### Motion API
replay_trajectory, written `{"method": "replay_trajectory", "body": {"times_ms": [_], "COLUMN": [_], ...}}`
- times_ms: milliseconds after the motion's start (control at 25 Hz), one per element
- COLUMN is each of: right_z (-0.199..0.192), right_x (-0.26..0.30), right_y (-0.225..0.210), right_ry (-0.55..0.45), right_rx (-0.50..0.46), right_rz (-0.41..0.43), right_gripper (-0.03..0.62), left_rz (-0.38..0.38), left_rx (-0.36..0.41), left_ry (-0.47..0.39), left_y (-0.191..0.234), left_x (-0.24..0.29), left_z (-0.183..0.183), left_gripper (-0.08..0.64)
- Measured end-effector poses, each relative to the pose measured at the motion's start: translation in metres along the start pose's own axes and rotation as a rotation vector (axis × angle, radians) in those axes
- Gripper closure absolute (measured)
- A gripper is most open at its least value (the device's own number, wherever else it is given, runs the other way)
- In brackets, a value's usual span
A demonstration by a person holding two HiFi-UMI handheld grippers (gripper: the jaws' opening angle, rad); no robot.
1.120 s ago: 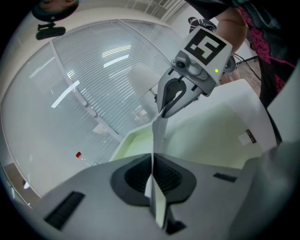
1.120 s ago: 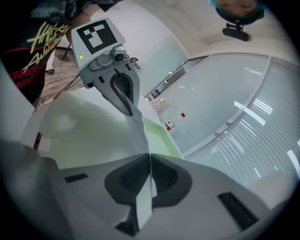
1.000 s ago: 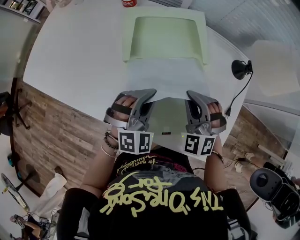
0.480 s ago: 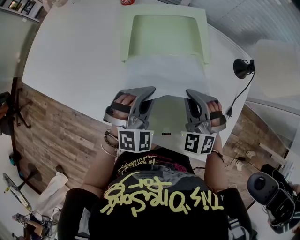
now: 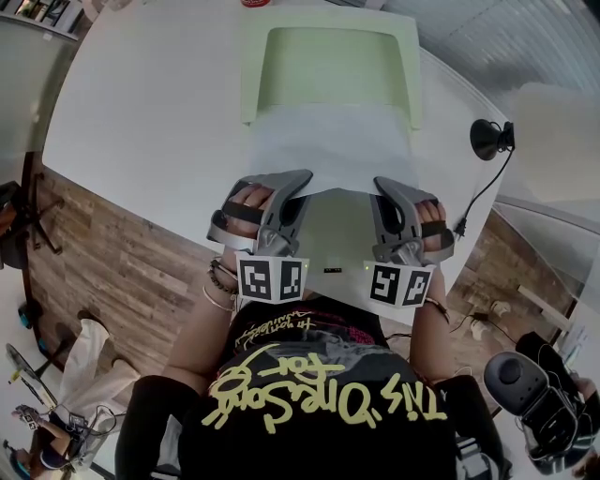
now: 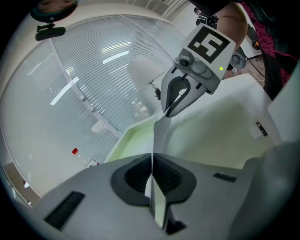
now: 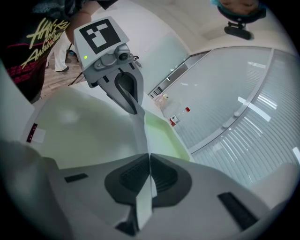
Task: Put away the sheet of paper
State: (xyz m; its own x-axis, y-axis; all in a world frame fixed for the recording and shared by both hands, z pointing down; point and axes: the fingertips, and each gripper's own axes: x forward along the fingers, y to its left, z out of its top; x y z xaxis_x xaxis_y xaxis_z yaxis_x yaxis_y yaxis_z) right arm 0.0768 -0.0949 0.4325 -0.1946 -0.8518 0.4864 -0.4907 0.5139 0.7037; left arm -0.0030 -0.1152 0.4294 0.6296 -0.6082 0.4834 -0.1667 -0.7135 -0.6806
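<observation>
A white sheet of paper (image 5: 328, 150) hangs between my two grippers, and its far end reaches over an open pale green case (image 5: 328, 70) on the white table (image 5: 141, 103). My left gripper (image 5: 302, 178) is shut on the sheet's near left corner. My right gripper (image 5: 382, 185) is shut on the near right corner. In the left gripper view the paper's edge (image 6: 159, 136) runs from my closed left gripper (image 6: 151, 161) to the right gripper (image 6: 168, 112). In the right gripper view the paper (image 7: 140, 133) runs from my right gripper (image 7: 150, 164) to the left gripper (image 7: 136, 110).
The case's near half (image 5: 330, 239) lies under the sheet, close to the table's front edge. A red-capped bottle (image 5: 255, 3) stands at the far edge. A black lamp with a cable (image 5: 489, 139) sits at the table's right rim. Wooden floor lies to the left.
</observation>
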Motion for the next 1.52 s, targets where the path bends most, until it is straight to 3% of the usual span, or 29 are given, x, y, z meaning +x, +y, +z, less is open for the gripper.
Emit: {"method": "replay_trajectory", "body": {"times_ms": [1520], "right_z": [-0.013], "right_x": [0.03], "right_y": [-0.009], "right_ry": [-0.002], "right_rx": [-0.001], "right_rz": [0.03], "right_gripper": [0.584], "left_rz": [0.038], "left_rx": [0.038], "left_ry": [0.052], "left_y": [0.016], "left_x": [0.032], "left_z": [-0.011], "left_gripper": [0.552]}}
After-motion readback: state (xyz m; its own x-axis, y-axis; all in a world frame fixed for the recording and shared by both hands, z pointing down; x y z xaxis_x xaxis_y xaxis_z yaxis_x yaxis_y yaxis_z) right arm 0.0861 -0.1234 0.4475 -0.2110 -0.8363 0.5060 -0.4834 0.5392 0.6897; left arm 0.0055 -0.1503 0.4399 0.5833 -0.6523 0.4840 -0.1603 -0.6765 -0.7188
